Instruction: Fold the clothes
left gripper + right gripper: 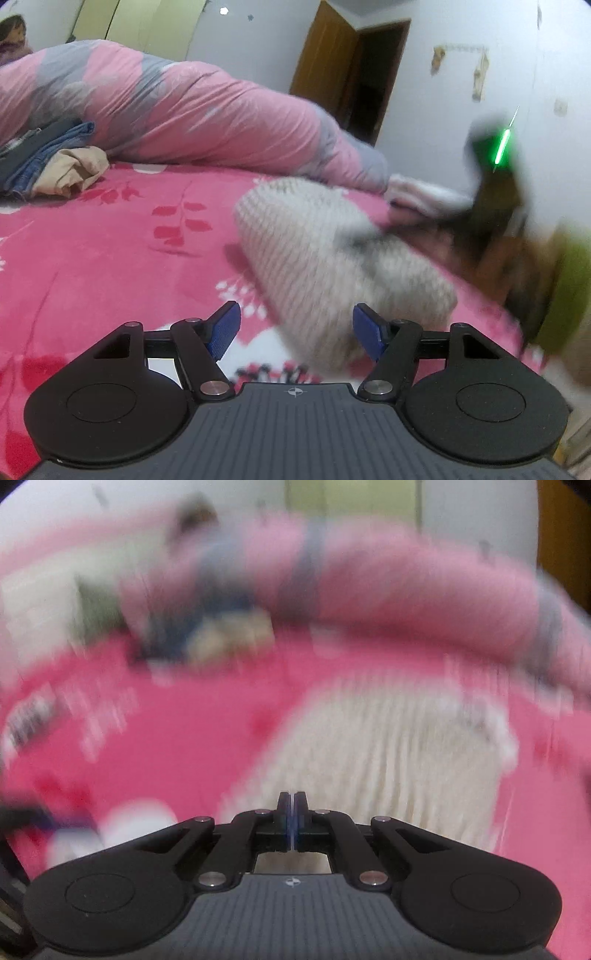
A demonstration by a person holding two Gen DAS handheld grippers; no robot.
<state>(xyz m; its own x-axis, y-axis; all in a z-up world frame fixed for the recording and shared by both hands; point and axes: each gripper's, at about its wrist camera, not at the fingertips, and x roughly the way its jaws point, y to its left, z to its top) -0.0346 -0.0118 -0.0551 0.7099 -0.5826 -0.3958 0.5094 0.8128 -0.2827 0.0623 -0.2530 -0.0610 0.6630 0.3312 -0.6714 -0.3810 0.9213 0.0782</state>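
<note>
**On a pink bed, a cream knit garment lies between two handheld grippers**

Across the middle of a bright pink floral bedsheet (110, 258) lies a cream ribbed knit sweater (332, 258), bunched into a rough mound rather than spread flat.

From the left wrist camera, the left gripper (295, 328) sits low over the sheet with its blue-padded fingers spread wide and nothing between them. The sweater's near edge lies just ahead of the gap, closer to the right-hand finger.

The right gripper (292, 812), seen in its own camera, has its fingers pressed together, only a thin sliver of blue pad showing. That view is heavily blurred, so whether any fabric is pinched there cannot be told. The sweater fills the space just beyond its tips.

At the far side of the bed, a rolled pink and grey quilt (184, 110) runs along the wall. Near it, to the left, rests a small pile of clothes (48, 158), blue denim over tan cloth.
</note>
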